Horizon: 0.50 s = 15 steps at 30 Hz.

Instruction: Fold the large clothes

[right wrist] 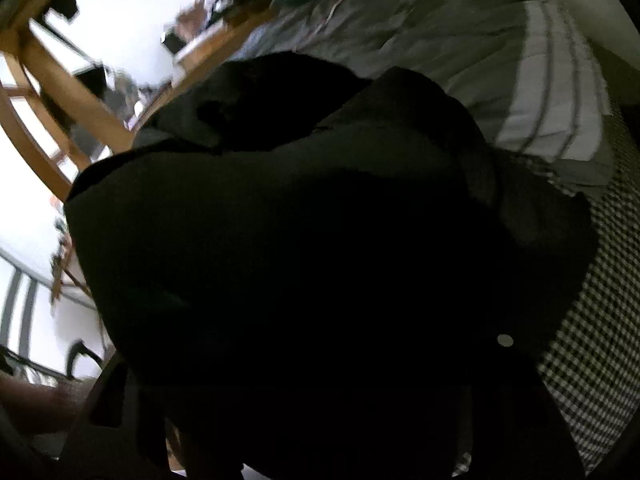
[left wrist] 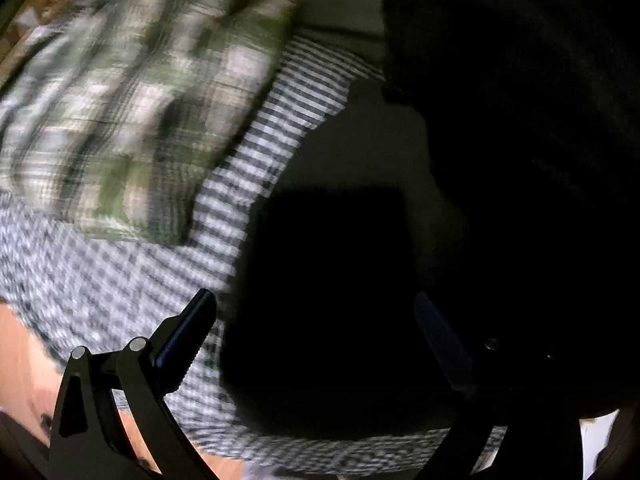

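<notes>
The dark garment (right wrist: 304, 248) fills the frame's centre, over the checked bed cover (left wrist: 100, 280). Soft, floppy, probably heavy: best gripped at a hem. Left claw (left wrist: 316, 332) gapes apart; right claw's state is hidden.

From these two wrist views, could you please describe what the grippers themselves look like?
The left gripper is matte black, with curved linkage arms joined by round silver pins and flat dark-blue pads; one pad has a toothed edge. The right gripper is mostly hidden behind the black garment; only a silver pin shows. No cables or markings show.
</notes>
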Available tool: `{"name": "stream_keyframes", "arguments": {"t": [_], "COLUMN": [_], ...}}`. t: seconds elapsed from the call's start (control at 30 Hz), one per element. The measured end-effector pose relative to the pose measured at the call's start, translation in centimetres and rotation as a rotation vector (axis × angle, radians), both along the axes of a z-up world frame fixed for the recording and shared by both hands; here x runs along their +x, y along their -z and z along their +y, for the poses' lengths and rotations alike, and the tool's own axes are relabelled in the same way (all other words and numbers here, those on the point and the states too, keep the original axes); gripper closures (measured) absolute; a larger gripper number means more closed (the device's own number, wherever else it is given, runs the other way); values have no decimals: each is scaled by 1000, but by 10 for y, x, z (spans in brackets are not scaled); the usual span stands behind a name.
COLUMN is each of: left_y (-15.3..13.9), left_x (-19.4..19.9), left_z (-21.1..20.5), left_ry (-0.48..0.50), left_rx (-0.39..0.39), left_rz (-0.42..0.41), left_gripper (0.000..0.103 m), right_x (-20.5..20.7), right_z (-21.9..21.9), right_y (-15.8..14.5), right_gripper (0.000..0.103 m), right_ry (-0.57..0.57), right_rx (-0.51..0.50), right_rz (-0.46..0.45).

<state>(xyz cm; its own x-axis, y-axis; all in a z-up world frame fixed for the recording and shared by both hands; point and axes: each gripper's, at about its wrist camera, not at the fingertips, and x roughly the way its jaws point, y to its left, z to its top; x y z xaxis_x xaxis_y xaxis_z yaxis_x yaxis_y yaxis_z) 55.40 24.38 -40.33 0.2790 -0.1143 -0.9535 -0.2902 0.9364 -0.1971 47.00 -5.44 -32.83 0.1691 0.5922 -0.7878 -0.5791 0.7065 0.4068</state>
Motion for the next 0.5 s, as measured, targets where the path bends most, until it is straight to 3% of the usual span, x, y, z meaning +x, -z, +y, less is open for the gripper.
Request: {"name": "stream_keyframes", "arguments": {"t": [0.1, 0.17, 0.2, 0.37, 0.5], "left_y": [-8, -8, -8, -16, -27], "left_x": [-5, -42, -35, -88, -102], "left_z": [23, 36, 46, 101, 131], "left_ry": [-41, -57, -68, -152, -195], "left_rx": [34, 55, 74, 116, 126], "left_rz": [8, 16, 25, 18, -12], "left_gripper": [6, 6, 6, 6, 6], "right_x": [0, -9, -15, -35, -43], "right_z": [30, 50, 57, 88, 109], "right_y": [28, 44, 55, 93, 107], "right_gripper": [42, 40, 39, 34, 27], "right_ry": [-22, -37, -47, -47, -84], "right_rx": [-59, -108, -136, -239, -337], "right_rz": [-8, -26, -35, -32, -56]}}
